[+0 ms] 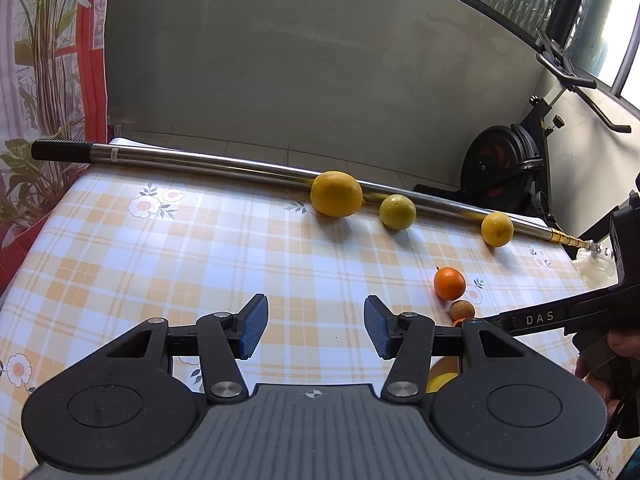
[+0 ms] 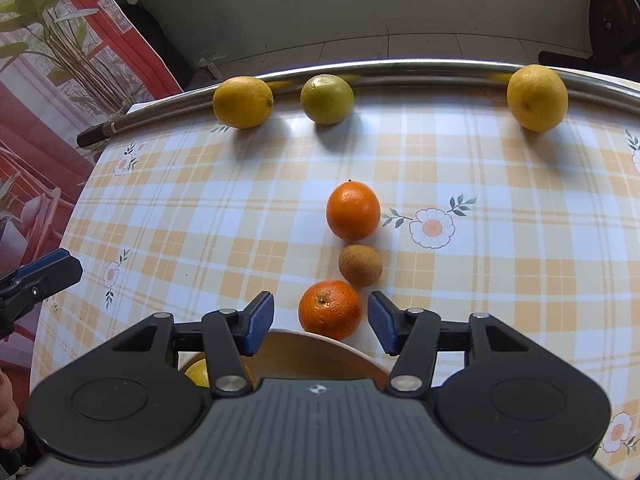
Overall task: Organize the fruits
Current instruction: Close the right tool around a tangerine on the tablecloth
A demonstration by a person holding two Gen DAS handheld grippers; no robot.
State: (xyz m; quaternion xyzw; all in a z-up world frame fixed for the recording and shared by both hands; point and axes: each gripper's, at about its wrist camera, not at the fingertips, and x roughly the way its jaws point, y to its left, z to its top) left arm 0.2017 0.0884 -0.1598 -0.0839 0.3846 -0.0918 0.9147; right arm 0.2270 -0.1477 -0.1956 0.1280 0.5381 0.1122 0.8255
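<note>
Checked floral tablecloth (image 2: 500, 184) covering table, steel pole (image 2: 400, 69) lying along far edge, three lemons resting against it. I'm aiming right gripper (image 2: 321, 322) at near orange (image 2: 330, 309), sitting just ahead of wooden bowl (image 2: 320, 350), kiwi (image 2: 360, 265) touching behind. Judging orange firm, light, round, waxy skin, rolling easily; gripping across widest middle. Jaws standing apart, straddling orange, pads not pressing. I'm hovering left gripper (image 1: 316, 326), spread, carrying nothing, over bare cloth.

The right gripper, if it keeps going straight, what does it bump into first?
Probably the near orange, sitting between the open fingers of the right gripper, just past the wooden bowl. Depth is hard to judge, so it might meet the tablecloth instead.
</note>
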